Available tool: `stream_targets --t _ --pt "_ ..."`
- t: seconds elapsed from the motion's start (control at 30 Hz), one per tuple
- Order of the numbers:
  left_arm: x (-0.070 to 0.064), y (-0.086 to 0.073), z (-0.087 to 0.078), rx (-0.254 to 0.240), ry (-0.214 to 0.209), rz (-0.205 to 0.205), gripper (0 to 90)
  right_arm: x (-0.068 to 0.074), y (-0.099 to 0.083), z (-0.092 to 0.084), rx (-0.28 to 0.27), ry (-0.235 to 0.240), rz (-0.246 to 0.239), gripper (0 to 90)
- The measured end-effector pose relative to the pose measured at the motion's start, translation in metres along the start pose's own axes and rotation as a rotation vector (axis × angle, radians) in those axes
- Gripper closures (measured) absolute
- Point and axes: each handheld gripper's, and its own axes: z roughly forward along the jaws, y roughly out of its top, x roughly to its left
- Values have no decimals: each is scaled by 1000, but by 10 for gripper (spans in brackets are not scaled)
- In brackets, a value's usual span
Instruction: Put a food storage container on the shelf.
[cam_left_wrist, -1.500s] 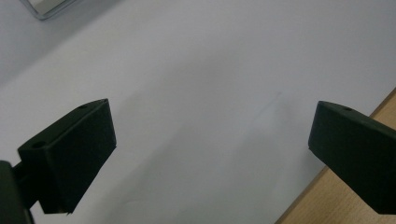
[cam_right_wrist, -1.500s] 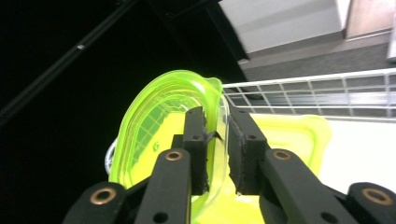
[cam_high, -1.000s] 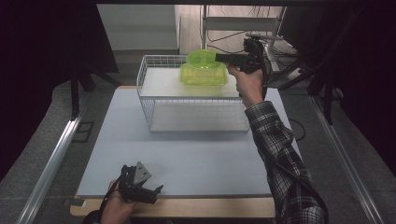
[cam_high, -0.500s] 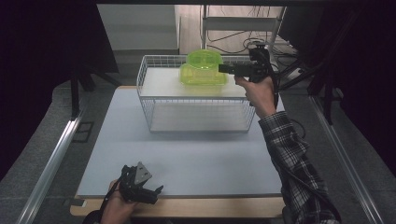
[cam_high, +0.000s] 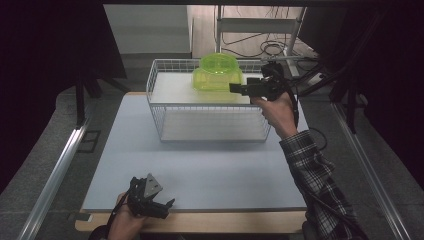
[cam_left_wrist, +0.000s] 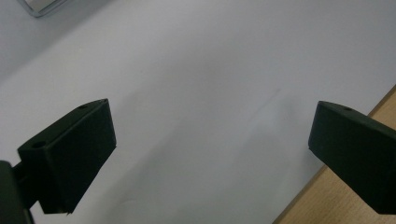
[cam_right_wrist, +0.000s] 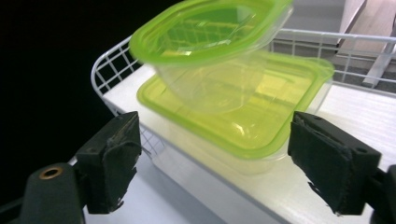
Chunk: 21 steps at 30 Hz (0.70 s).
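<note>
Since the small tub (cam_right_wrist: 210, 51) sits tilted on the big tub's (cam_right_wrist: 243, 121) lid rather than nested flat, the step in hand looks like letting go and backing off, and doing it well means drawing the right tongs (cam_high: 239, 89) straight back toward the lower right of the high view, level, so neither pad clips the wire basket's (cam_high: 165, 107) rim or nudges the stack.

The surface (cam_high: 200, 170) fills the middle of the high view. The basket stands at its upper centre, and the two green tubs are stacked at the basket's upper middle, on the white shelf inside it.

The right tongs are held at the upper right of that view, their tips just beside the stack and apart from it. Their jaws have just been opening and now stand spread with nothing between the pads. In the right gripper view the tubs fill the upper centre, ahead of the pads and beyond them, the small one leaning toward the upper left.

The left tongs (cam_high: 162, 206) rest at the lower left of the high view, well apart from the basket, jaws spread over bare surface (cam_left_wrist: 210, 93), gripping nothing.
</note>
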Motion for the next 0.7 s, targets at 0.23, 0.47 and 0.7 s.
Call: stream_targets --t 0.23,0.47,0.7 --pt "0 0 0 2 1 0 5 9 -12 -1 30 4 -43 118" --pt "0 0 0 -5 3 -6 4 14 -24 0 54 11 -81 88" --pt "1 0 -1 -14 -3 -23 5 20 -37 0 63 14 -108 59"
